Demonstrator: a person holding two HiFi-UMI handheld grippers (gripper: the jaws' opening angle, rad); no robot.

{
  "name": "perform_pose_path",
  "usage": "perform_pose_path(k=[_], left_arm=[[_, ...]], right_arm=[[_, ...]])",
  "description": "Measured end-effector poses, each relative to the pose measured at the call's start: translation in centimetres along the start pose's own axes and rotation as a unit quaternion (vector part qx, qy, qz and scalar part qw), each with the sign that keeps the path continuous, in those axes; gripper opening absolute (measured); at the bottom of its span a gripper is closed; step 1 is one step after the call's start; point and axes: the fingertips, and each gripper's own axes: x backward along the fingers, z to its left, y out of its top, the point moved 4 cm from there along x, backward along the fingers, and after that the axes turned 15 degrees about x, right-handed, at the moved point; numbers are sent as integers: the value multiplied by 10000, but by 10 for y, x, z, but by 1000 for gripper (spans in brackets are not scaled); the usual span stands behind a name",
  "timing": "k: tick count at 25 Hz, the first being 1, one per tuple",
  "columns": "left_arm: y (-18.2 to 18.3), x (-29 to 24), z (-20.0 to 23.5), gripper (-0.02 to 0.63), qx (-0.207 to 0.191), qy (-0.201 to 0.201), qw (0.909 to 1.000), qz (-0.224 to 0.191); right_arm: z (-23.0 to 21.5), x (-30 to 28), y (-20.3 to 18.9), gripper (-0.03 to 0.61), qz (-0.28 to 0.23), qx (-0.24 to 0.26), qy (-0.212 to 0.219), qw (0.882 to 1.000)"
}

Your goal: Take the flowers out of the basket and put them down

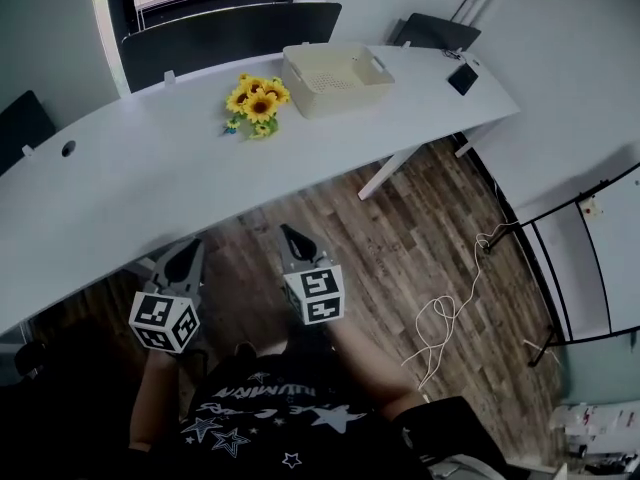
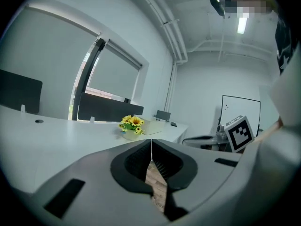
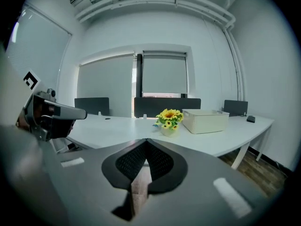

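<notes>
A bunch of yellow sunflowers (image 1: pixel 256 102) stands on the white table (image 1: pixel 150 178), just left of the cream basket (image 1: pixel 337 78), not in it. The same flowers (image 2: pixel 131 125) (image 3: pixel 170 118) and basket (image 2: pixel 151 125) (image 3: pixel 205 120) show far off in both gripper views. My left gripper (image 1: pixel 190 250) and right gripper (image 1: pixel 291 236) hang low in front of the table's near edge, over the wooden floor, far from the flowers. Both are shut with nothing between their jaws.
A dark phone-like object (image 1: pixel 462 78) lies at the table's right end. Dark chairs (image 1: pixel 230 38) stand behind the table by the window. A white cable (image 1: pixel 450 308) trails over the floor at right, beside a whiteboard stand (image 1: pixel 590 258).
</notes>
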Motion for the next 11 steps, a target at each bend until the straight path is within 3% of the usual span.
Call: perform_pose_path(k=[11], left_arm=[[-3, 3, -2, 12, -74, -212, 9997, 13]], right_arm=[[4, 16, 7, 2, -63, 31, -281, 9996]])
